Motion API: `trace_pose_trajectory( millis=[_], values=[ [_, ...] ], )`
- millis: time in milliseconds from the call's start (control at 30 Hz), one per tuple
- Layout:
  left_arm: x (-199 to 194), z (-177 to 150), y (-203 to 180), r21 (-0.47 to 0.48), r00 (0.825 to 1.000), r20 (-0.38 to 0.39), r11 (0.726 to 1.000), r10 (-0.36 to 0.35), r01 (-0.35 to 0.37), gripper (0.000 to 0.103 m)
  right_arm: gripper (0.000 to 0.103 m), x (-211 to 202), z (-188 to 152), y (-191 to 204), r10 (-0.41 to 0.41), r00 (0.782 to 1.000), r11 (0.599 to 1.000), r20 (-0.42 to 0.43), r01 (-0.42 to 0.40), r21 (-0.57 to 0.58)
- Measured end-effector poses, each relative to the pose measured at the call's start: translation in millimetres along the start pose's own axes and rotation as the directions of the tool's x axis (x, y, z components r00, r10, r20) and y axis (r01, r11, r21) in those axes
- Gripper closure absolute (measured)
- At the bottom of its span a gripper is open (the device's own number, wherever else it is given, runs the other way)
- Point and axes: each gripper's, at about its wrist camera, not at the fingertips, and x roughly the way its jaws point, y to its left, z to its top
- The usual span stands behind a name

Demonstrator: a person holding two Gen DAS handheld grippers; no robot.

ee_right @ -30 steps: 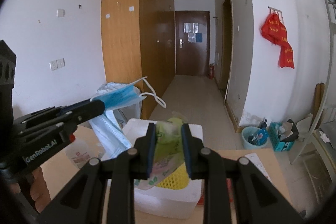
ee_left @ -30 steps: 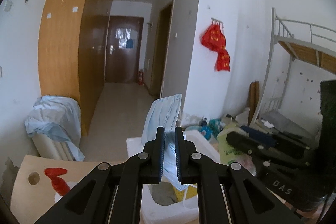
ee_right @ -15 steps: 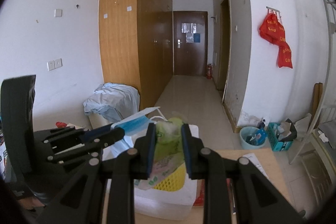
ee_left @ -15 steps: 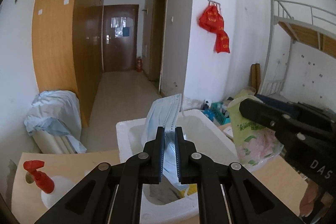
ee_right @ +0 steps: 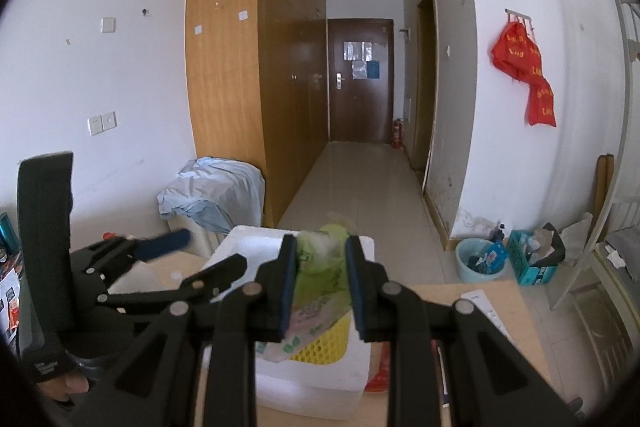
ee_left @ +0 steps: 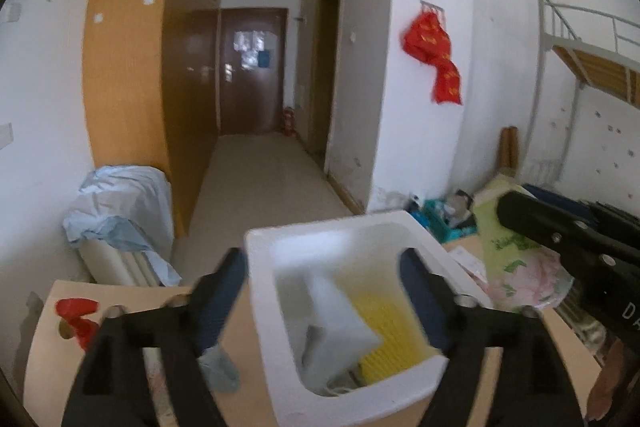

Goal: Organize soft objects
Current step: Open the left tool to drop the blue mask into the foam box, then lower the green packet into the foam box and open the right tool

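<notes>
Left gripper (ee_left: 320,283) hangs over the white foam box (ee_left: 264,291), jaws opening, nothing pressed between them. A pale mask (ee_left: 340,323), blurred, lies inside the box just under the gap, tilted against the yellow mesh (ee_left: 388,335) that fills the box's right side.

Right gripper (ee_right: 322,283) is clamped on a green plastic bag (ee_right: 320,267); the bag's top pokes up past the fingertips, its body sags below them. Seen from the right wrist, the box (ee_right: 312,379) sits directly ahead and below this gripper, on the counter (ee_right: 480,307).

Key relation: the bag hangs above the box's right half, over the mesh; the box's long axis runs away from both cameras. Left gripper crowds the opening from the left side. My read: mask drop is done or nearly so, bag goes in next. Right hand is the nearer one for that; the left likely needs to clear out first.

Red-topped spray bottle (ee_left: 76,319) stands at the counter's left edge, well apart.
</notes>
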Motion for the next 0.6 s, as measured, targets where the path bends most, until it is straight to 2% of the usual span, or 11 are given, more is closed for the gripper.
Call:
trace_pose_trajectory(
  millis=[100, 167, 467, 600],
  values=[
    [-1.4, 0.8, 6.3, -0.005, 1.000, -0.002, 1.000, 0.004, -0.004, 0.009, 0.075, 0.0, 0.4, -0.9, -0.001, 1.000, 1.000, 0.005, 0.001, 0.007],
    [-3.5, 1.3, 8.7, -0.008, 1.000, 0.010, 1.000, 0.029, -0.028, 0.007, 0.075, 0.7, -0.3, -0.5, -0.003, 1.000, 1.000, 0.003, 0.003, 0.009],
    [-26.3, 6.0, 13.0, -0.007, 0.995, 0.055, 0.996, 0.085, -0.085, 0.006, 0.075, 5.3, -2.4, 0.1, 0.015, 1.000, 1.000, -0.012, -0.015, 0.008],
    [-36.6, 5.1, 23.7, -0.013, 0.993, 0.052, 0.994, 0.109, -0.109, 0.006, 0.075, 10.3, -1.7, 1.9, 0.027, 0.999, 1.000, -0.022, -0.027, 0.010]
  ],
)
